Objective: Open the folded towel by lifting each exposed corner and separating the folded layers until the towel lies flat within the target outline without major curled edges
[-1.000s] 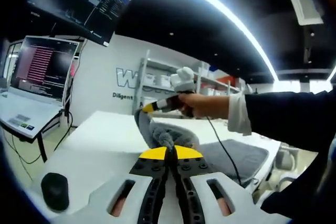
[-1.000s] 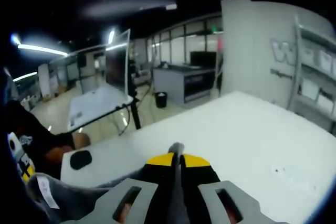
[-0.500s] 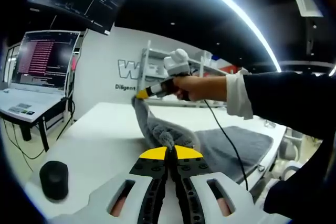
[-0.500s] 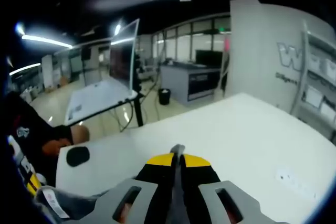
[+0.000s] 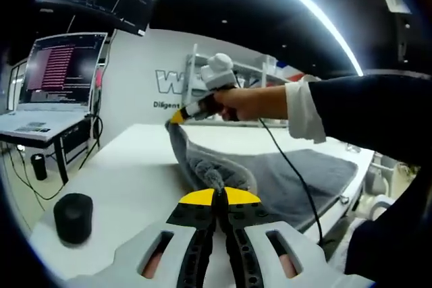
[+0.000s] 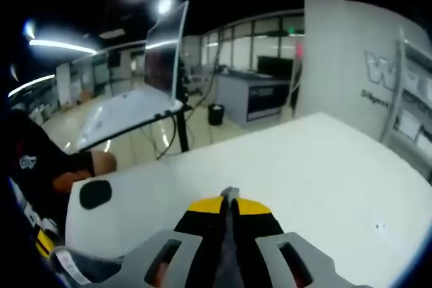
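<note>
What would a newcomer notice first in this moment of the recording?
First, the grey towel, stretched across the white table between both grippers in the left gripper view: the left gripper pinches one edge near the camera while the right gripper, held in a person's hand, lifts another corner. A round black object sits at the table's near left, with lit monitors behind.

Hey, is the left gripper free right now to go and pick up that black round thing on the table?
Probably not. The left gripper is shut on the gray towel, so it would have to let go first. Otherwise the way to the black round thing across the white table looks open.
</note>
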Action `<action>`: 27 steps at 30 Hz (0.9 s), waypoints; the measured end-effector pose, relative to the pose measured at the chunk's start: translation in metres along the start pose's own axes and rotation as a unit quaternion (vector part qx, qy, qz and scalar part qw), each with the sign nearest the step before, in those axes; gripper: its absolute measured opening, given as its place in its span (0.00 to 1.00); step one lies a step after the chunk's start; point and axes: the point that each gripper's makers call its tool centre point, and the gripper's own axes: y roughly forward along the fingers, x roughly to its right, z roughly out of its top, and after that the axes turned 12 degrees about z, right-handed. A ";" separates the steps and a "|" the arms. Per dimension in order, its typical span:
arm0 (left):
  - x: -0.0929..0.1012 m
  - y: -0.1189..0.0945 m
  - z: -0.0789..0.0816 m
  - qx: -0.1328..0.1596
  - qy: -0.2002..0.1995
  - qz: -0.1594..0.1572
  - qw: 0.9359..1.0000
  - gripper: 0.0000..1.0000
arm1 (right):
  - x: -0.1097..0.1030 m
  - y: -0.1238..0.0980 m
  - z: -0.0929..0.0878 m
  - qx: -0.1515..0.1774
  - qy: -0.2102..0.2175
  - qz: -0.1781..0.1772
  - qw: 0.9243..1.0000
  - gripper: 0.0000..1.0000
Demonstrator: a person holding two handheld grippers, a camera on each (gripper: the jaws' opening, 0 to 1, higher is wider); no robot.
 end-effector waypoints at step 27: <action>-0.029 -0.009 -0.036 -0.029 0.026 0.040 0.998 0.03 | -0.032 0.052 -0.045 -0.033 -0.011 0.028 0.999 0.00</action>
